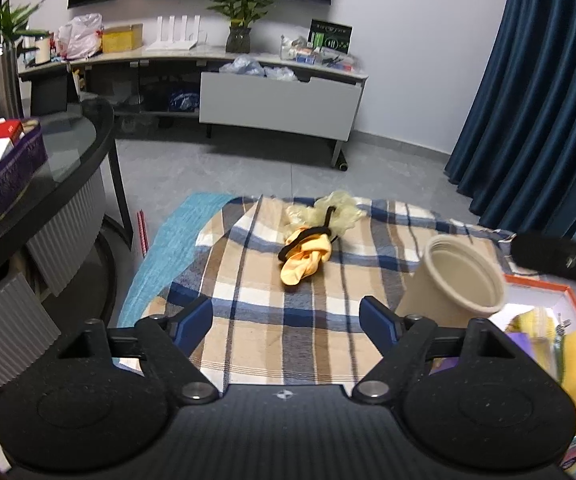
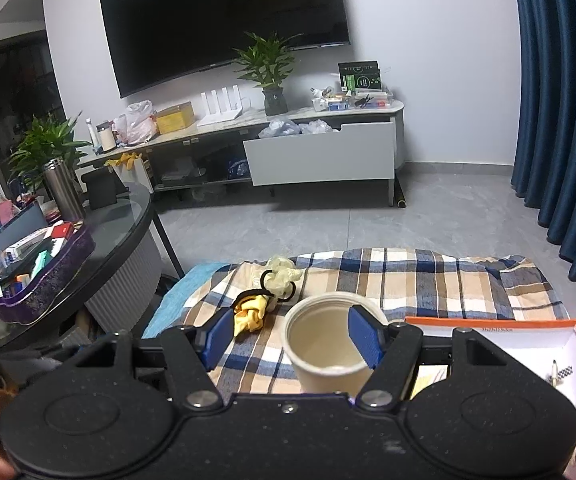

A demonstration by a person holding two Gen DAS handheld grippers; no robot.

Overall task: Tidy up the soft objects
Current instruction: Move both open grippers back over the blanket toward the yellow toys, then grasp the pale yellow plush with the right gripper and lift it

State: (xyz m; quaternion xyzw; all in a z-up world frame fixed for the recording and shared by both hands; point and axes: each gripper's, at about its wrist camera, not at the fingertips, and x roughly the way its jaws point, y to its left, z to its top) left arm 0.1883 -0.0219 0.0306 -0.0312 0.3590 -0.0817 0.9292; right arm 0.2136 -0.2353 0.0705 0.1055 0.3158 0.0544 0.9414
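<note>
My left tongs [image 1: 286, 318] spread, empty; right tongs [image 2: 291, 338] spread around paper cup [image 2: 329, 350]; scrunchies [image 1: 311, 240] at twelve o'clock.

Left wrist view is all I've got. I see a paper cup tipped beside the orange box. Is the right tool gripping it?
Observer: No. The right tool is open, and only one finger overlaps the cup mouth.
Operator: Anything inside the cup?
Observer: Its bottom shows, with nothing in it.
Operator: Where's the yellow bundle from that side?
Observer: The yellow bundle lies on the plaid cloth, just past the tool's other finger.
</note>
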